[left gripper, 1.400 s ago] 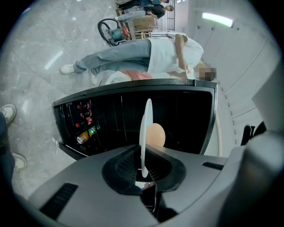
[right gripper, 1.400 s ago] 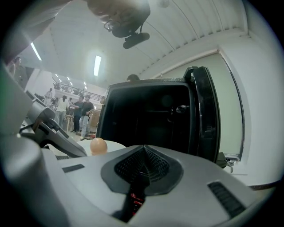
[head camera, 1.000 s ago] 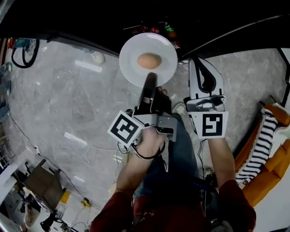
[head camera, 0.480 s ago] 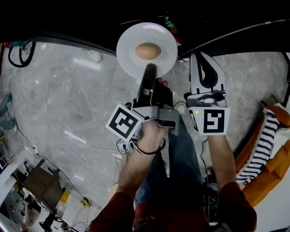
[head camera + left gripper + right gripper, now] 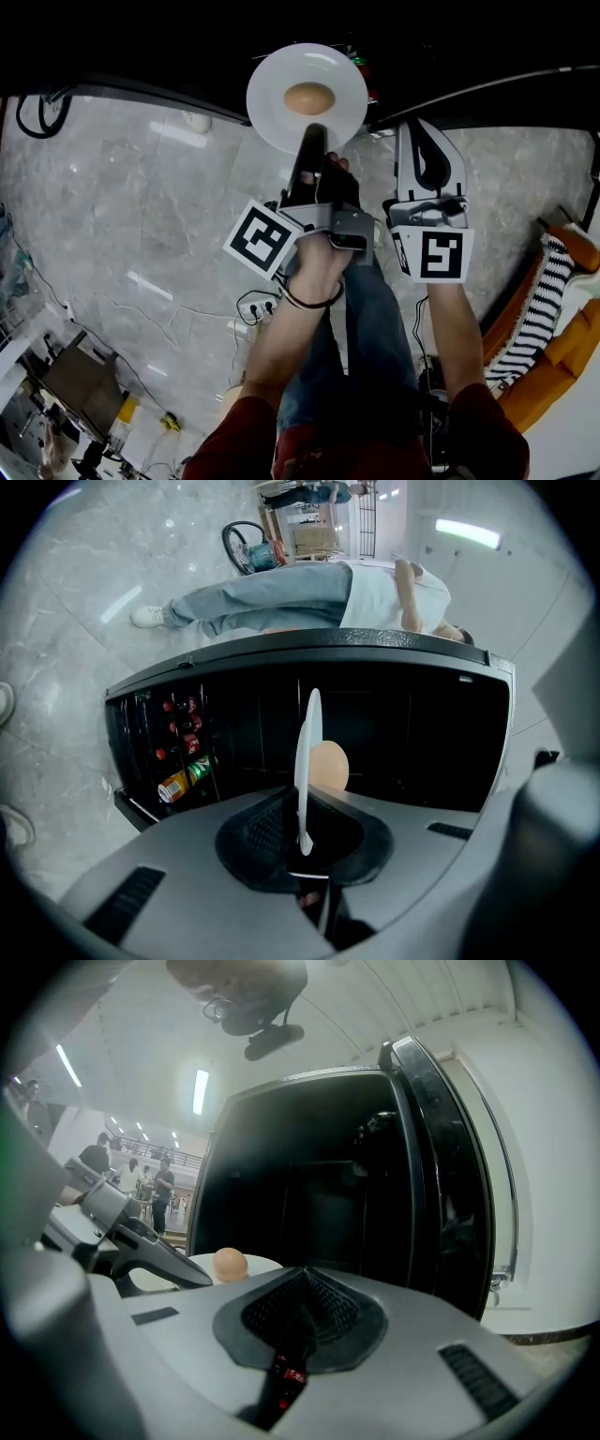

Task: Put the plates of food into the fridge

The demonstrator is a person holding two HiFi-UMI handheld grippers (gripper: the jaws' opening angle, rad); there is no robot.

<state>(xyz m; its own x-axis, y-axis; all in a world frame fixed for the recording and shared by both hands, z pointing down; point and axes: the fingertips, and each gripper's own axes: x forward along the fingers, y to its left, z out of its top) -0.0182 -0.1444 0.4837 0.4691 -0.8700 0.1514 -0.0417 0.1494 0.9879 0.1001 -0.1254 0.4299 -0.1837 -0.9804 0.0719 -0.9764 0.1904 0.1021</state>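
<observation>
A white plate (image 5: 307,97) with a brown egg (image 5: 309,97) on it is held level at the dark opening of the black fridge (image 5: 141,47). My left gripper (image 5: 312,138) is shut on the plate's near rim. In the left gripper view the plate (image 5: 306,761) stands edge-on between the jaws, with the egg (image 5: 330,766) behind it and the fridge's dark inside (image 5: 422,742) beyond. My right gripper (image 5: 424,141) hangs just right of the plate, shut and empty. From the right gripper view, the plate (image 5: 253,1265) and egg (image 5: 230,1263) sit left of the open fridge (image 5: 319,1185).
Cans and bottles (image 5: 183,757) fill a rack at the fridge's left side. The fridge door (image 5: 441,1176) stands open on the right. A person (image 5: 309,592) stands beyond the fridge. An orange sofa with a striped cushion (image 5: 544,309) is at the right, and cables (image 5: 251,305) lie on the marble floor.
The plate with the egg has shifted slightly up and forward towards the fridge opening, still in the left gripper. The right gripper has stayed beside it.
</observation>
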